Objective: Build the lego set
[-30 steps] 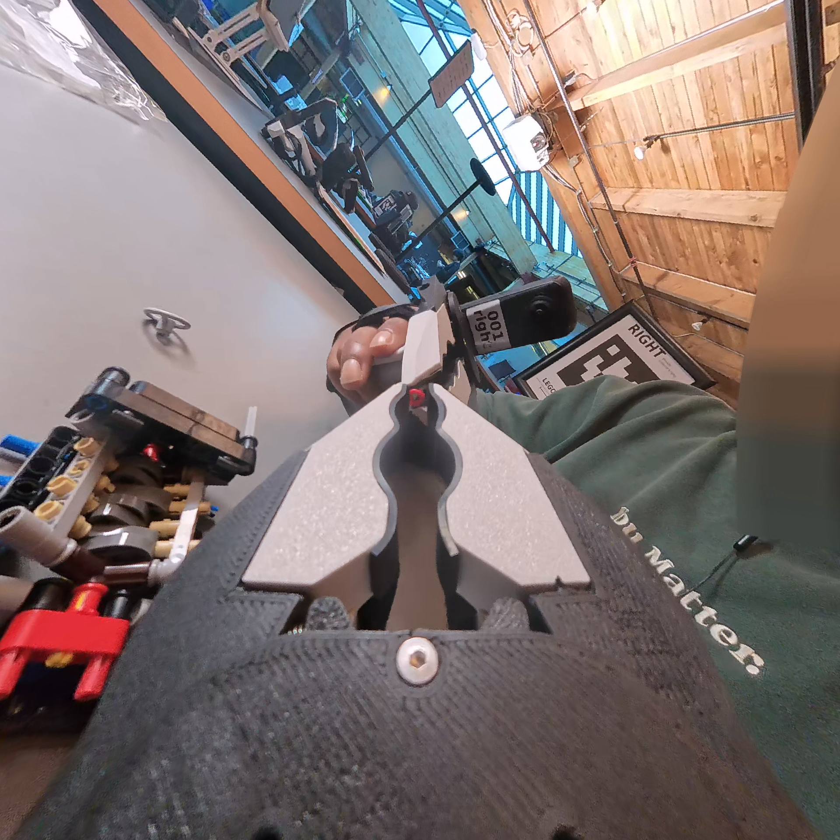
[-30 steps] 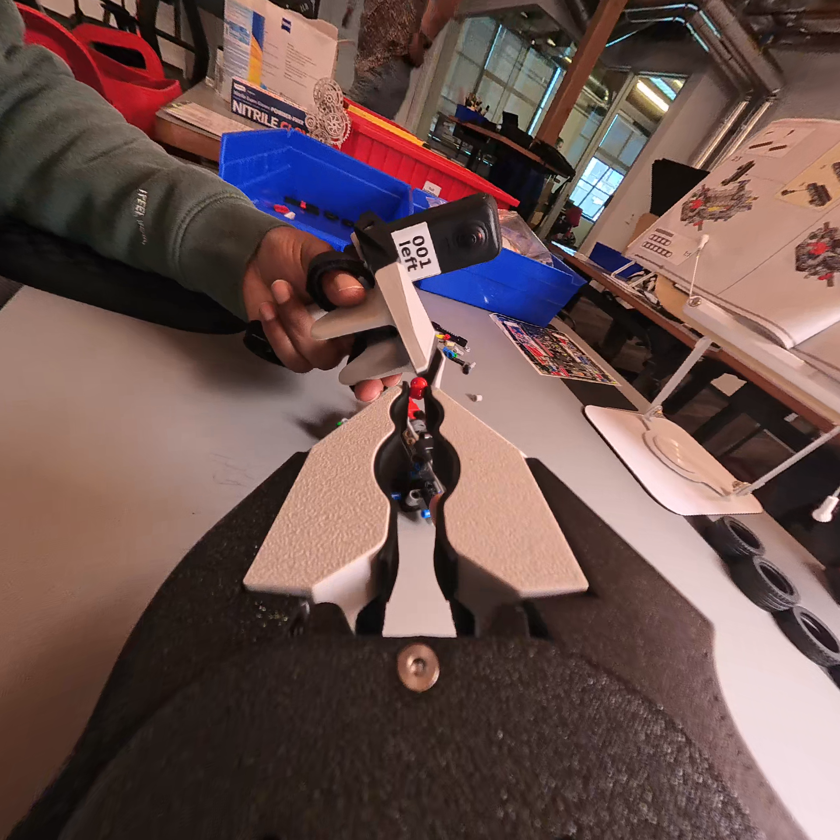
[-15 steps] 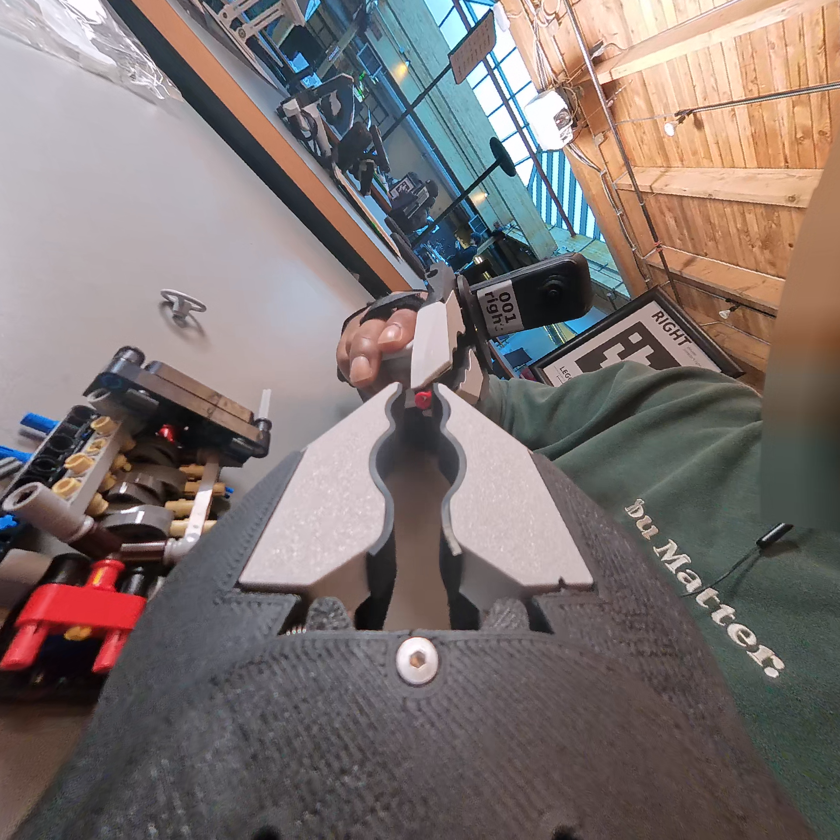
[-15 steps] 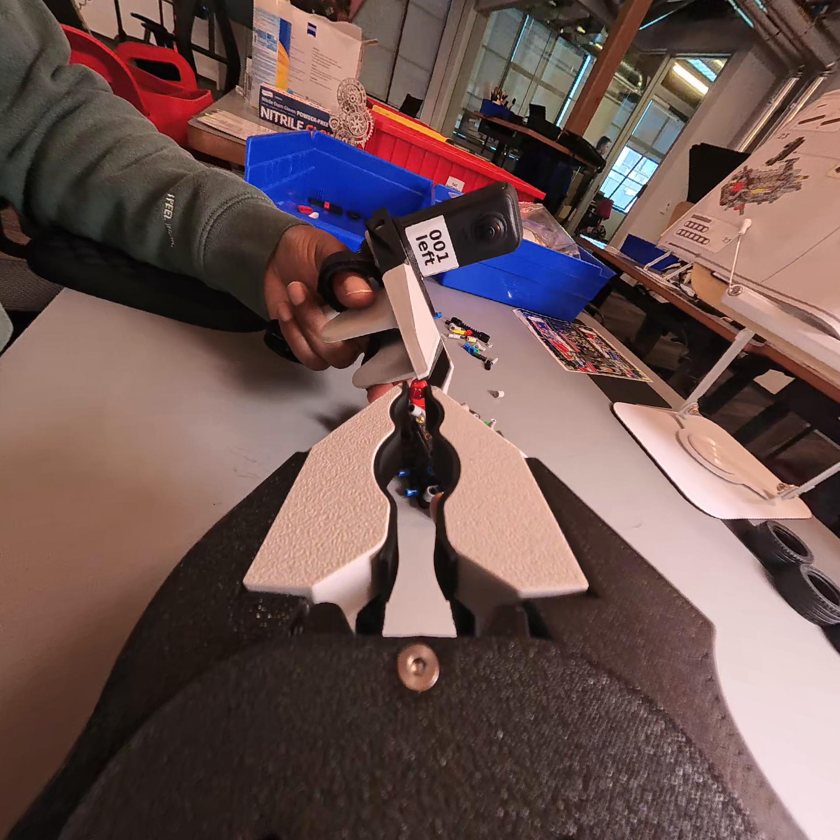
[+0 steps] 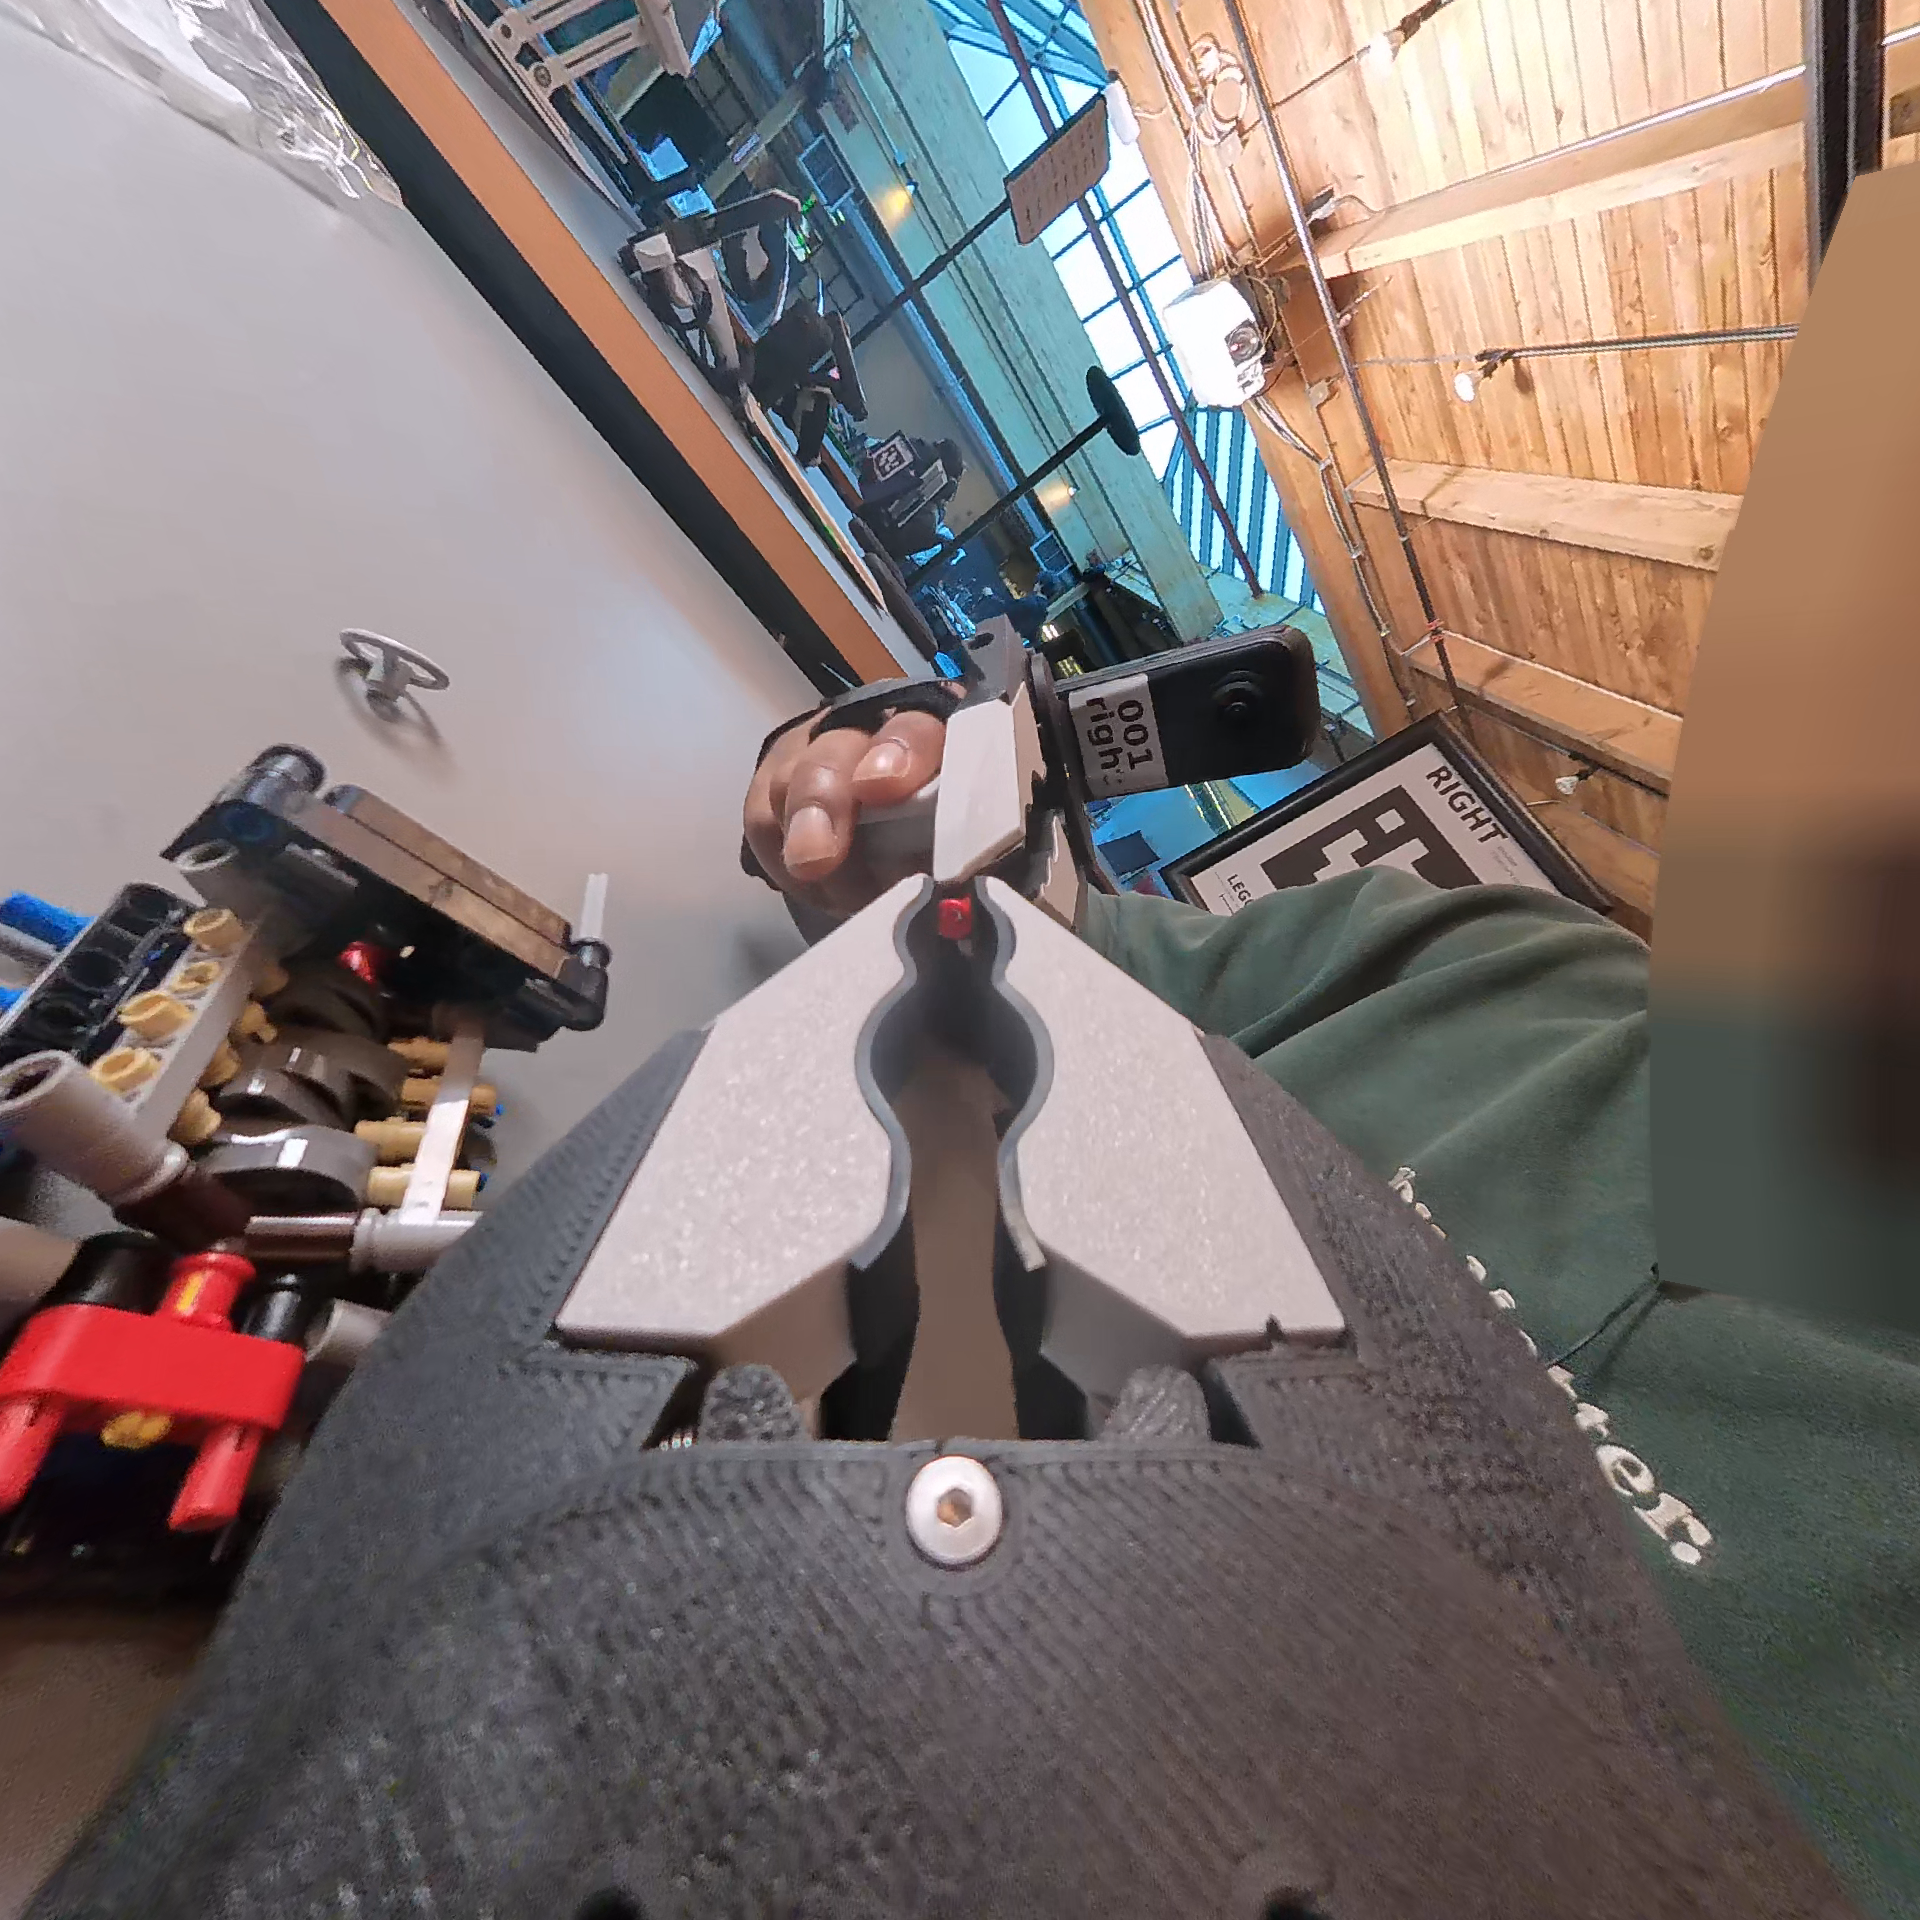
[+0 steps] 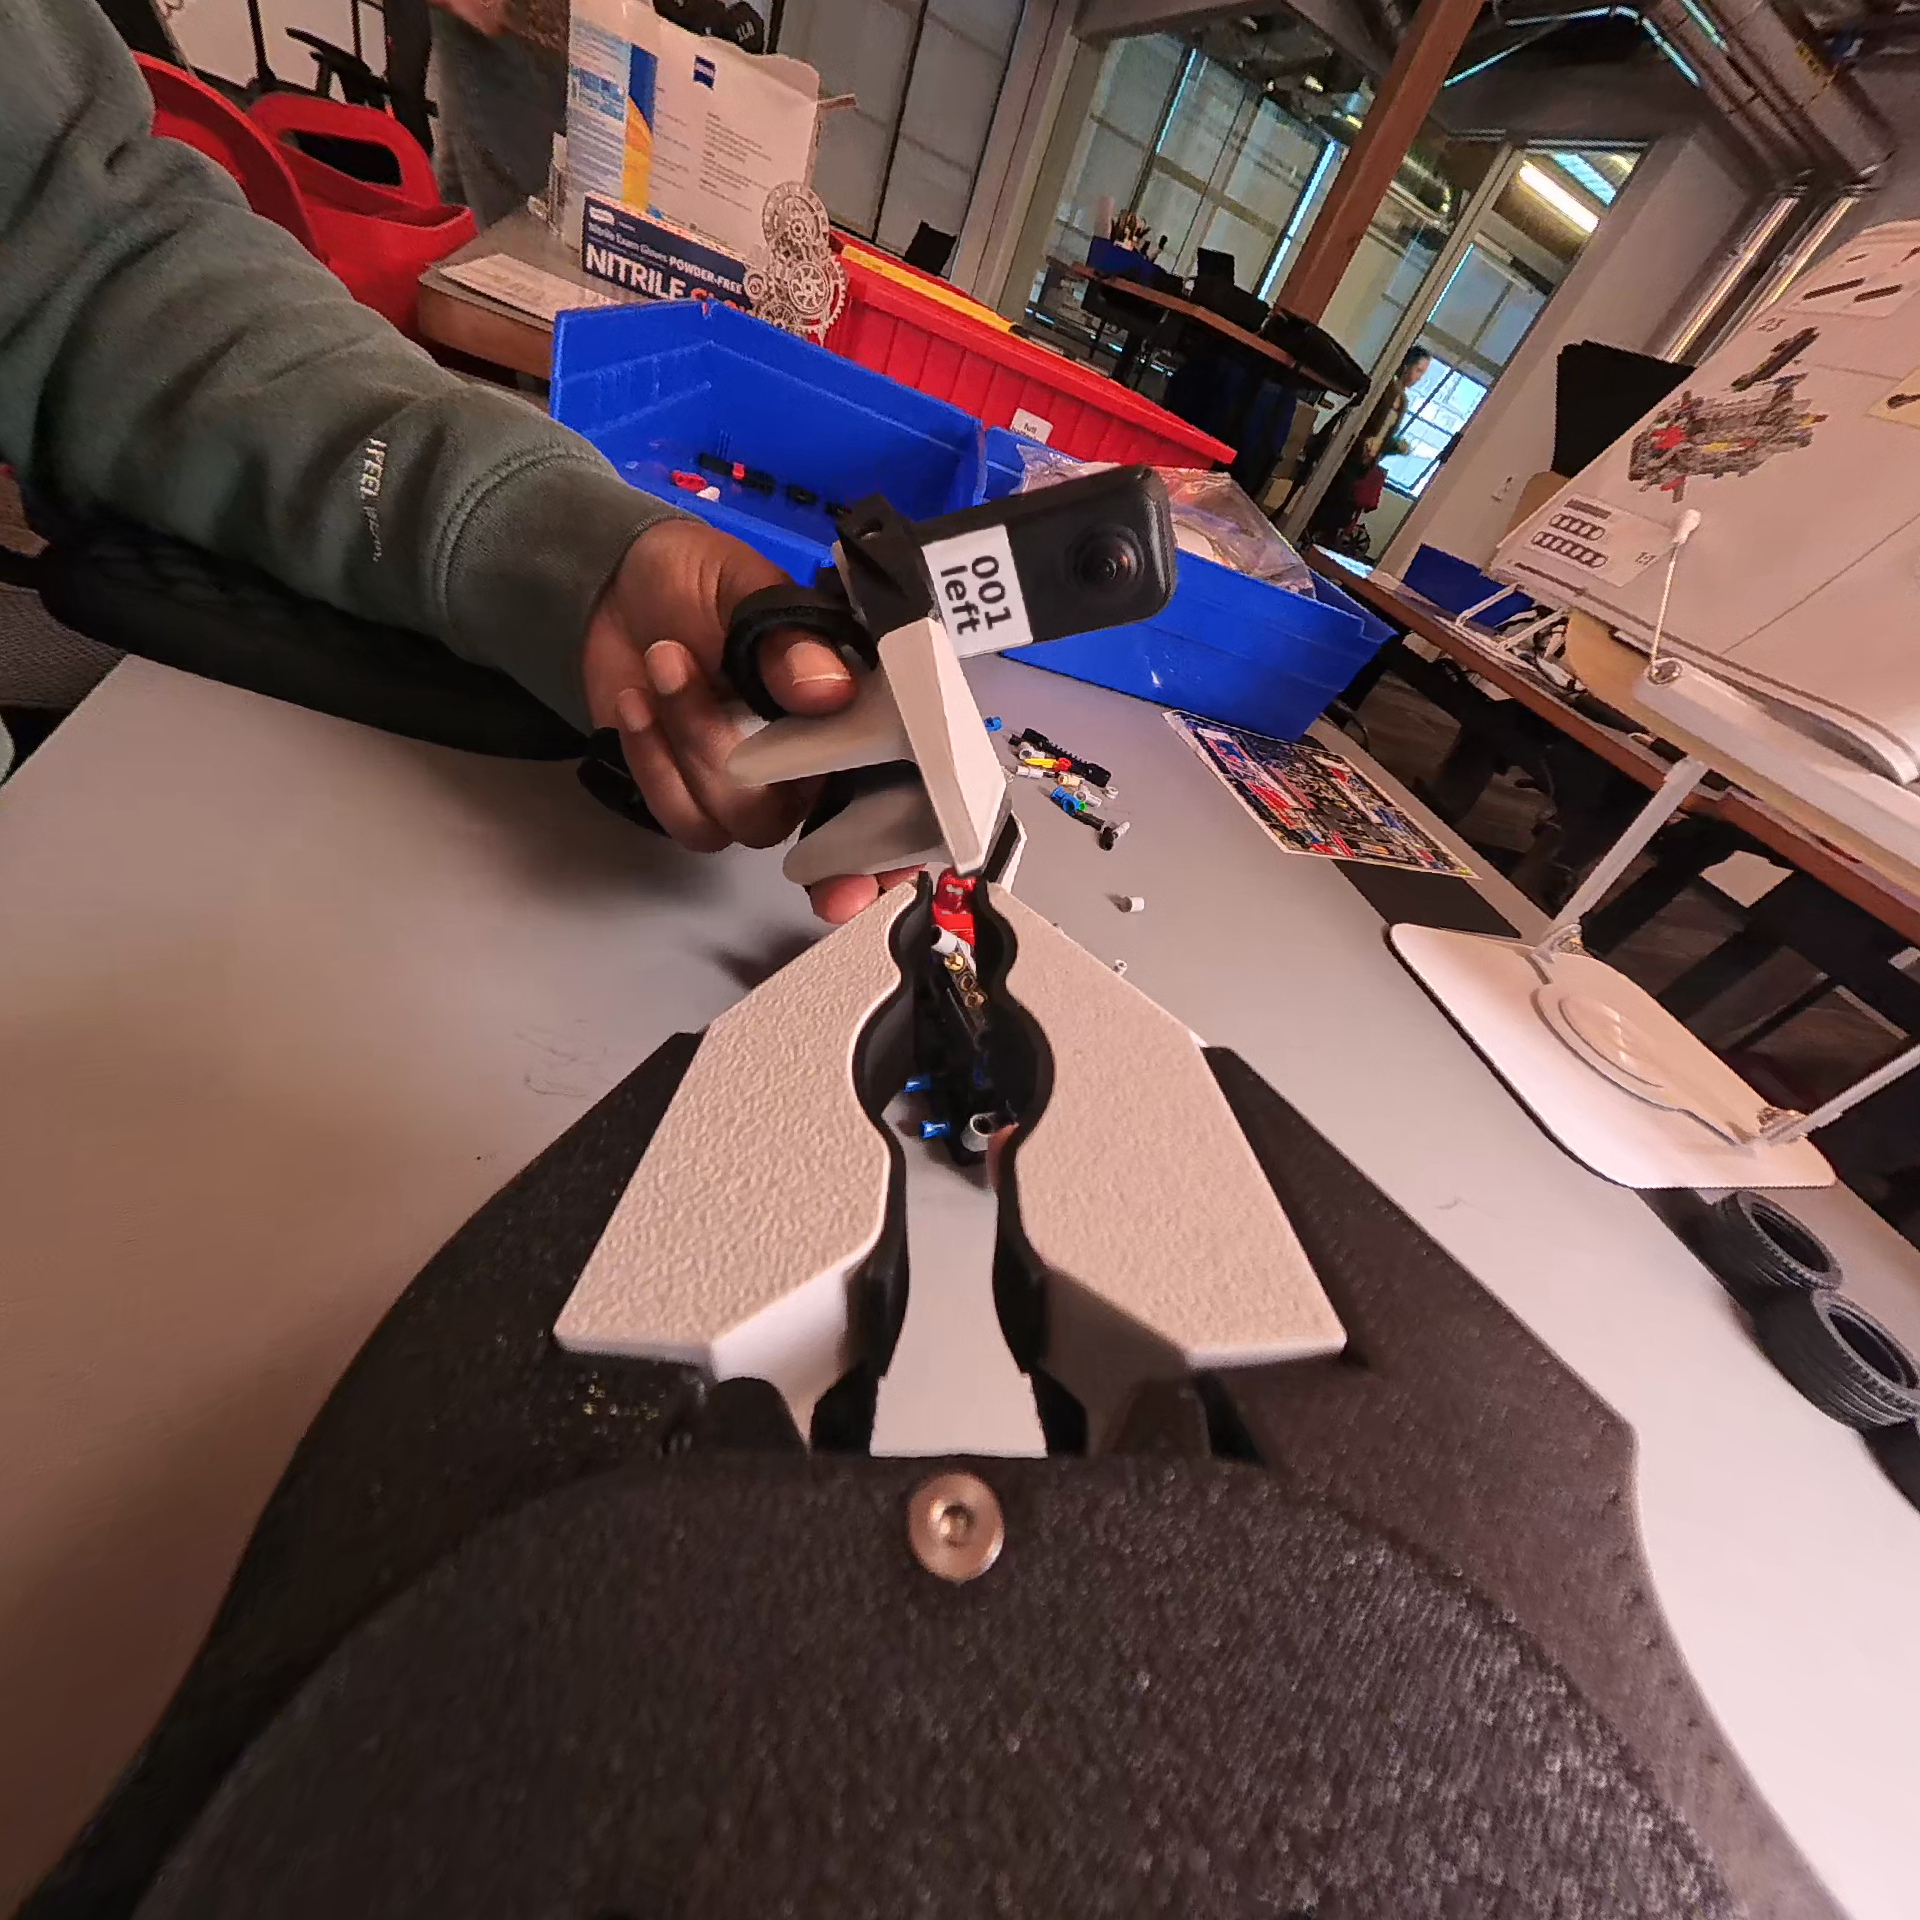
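Found a grey counter [image 6: 260,987] carrying the whole job, with blue parts bins [image 6: 748,395] lined along its far edge, presumably to keep stock within reach. Saw an open instruction booklet [image 6: 1787,499] propped on a white stand towards the right edge, tilted so the pages faced the builder. Noted the partly built lego model [image 5: 312,1039] lying flat on the counter below the work, mostly black and grey with tan pins and a red bracket at its near end. Judged it parked there to wait for the next part. Spotted black tyres [image 6: 1839,1340] resting by the right edge and a scatter of loose pins [image 6: 1070,779] in front of the bins, well apart from the model.

Saw the left hand-held gripper [image 5: 951,904] and the right hand-held gripper [image 6: 954,894] raised off the counter, tip to tip and at an angle to each other. Found each pair of fingers drawn nearly together, with a small red piece [image 5: 951,920] pinched at the very tips where the two tools met. Judged both clamped on that one piece, most likely to pass it across or regrip it for a better angle. Could not tell which grip bore the load.
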A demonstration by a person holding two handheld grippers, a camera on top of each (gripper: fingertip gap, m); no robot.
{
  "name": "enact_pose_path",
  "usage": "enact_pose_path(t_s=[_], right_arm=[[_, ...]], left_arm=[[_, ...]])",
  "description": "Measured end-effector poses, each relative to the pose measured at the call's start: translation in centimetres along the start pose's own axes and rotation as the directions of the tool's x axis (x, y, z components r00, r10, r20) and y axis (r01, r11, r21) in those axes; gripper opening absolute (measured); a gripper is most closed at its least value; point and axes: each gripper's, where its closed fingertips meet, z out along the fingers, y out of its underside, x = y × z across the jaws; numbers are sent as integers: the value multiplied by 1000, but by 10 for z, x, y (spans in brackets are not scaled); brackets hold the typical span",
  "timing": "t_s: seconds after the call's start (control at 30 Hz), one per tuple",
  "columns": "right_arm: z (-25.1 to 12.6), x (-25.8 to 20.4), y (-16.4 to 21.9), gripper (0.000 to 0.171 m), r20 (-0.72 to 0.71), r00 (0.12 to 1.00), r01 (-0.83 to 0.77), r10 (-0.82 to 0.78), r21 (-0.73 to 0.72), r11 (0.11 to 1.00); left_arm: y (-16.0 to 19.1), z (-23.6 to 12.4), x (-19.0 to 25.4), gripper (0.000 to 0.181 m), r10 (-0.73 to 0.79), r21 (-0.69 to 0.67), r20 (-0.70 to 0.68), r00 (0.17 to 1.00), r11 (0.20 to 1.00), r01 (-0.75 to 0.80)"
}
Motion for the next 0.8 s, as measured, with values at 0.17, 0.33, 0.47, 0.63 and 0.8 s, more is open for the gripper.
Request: enact_pose_path(t_s=[0.17,0.33,0.47,0.63,0.8], right_arm=[[0,-1,0,5,7,1000,-1,1,2,1000],[0,-1,0,5,3,1000,7,-7,0,1000],[0,0,2,5,1,1000,-3,3,-13,1000],[-4,5,-6,4,4,997,-71,71,35,997],[-11,9,-22,5,74,970,-242,234,147,959]], left_arm=[[1,0,0,3,-13,-1,-9,1000,1000,13],[0,0,0,3,-37,7,-24,999,999,37],[0,0,-1,4,-45,14,-22,999,999,45],[-5,-3,8,8,28,27,-54,998,999,-27],[-5,-2,21,10,286,-5,15,958,958,-286]])
